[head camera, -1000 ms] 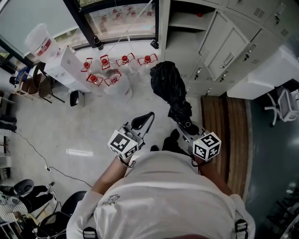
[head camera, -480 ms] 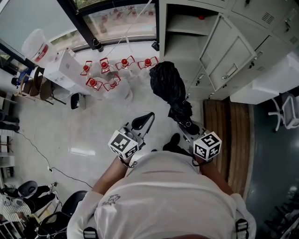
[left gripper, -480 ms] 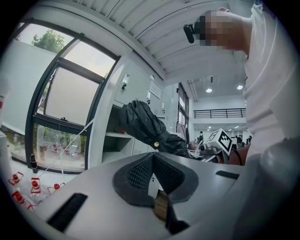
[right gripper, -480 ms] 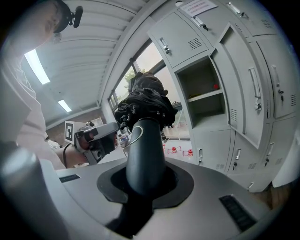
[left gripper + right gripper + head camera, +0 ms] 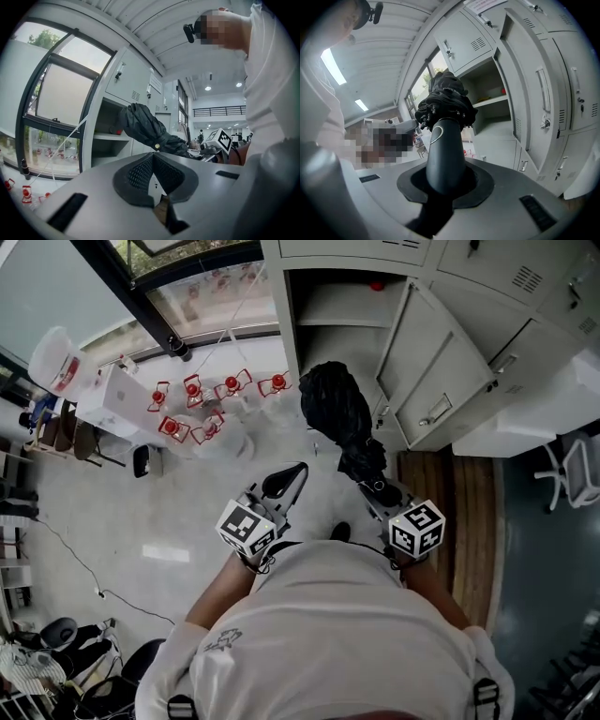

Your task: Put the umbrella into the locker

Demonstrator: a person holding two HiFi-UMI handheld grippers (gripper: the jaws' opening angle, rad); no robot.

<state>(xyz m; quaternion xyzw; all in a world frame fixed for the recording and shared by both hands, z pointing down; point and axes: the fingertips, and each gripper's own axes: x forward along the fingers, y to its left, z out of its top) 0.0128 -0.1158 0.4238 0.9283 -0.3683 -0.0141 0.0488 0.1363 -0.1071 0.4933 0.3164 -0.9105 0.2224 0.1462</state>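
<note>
In the head view a folded black umbrella (image 5: 339, 413) sticks out ahead of me toward an open grey locker (image 5: 342, 310). My right gripper (image 5: 378, 489) is shut on the umbrella's dark handle (image 5: 444, 157), with the bunched canopy (image 5: 446, 102) just beyond its jaws. The locker's empty shelf (image 5: 496, 102) lies ahead and its door (image 5: 534, 93) swings open to the right. My left gripper (image 5: 287, 482) hovers beside the umbrella, shut with nothing held; its pads (image 5: 140, 174) meet. From the left gripper view the umbrella (image 5: 146, 127) points at the locker opening (image 5: 108, 140).
Several red-capped water jugs (image 5: 202, 407) stand on the floor left of the locker, by a window. More closed locker doors (image 5: 525, 282) run to the right. A wooden strip (image 5: 455, 521) and a white chair (image 5: 574, 465) lie at right, with chairs and cables at left.
The locker and floor have slid down and left in the head view, so the open locker is nearer and more centred. Both grippers keep their places and grips.
</note>
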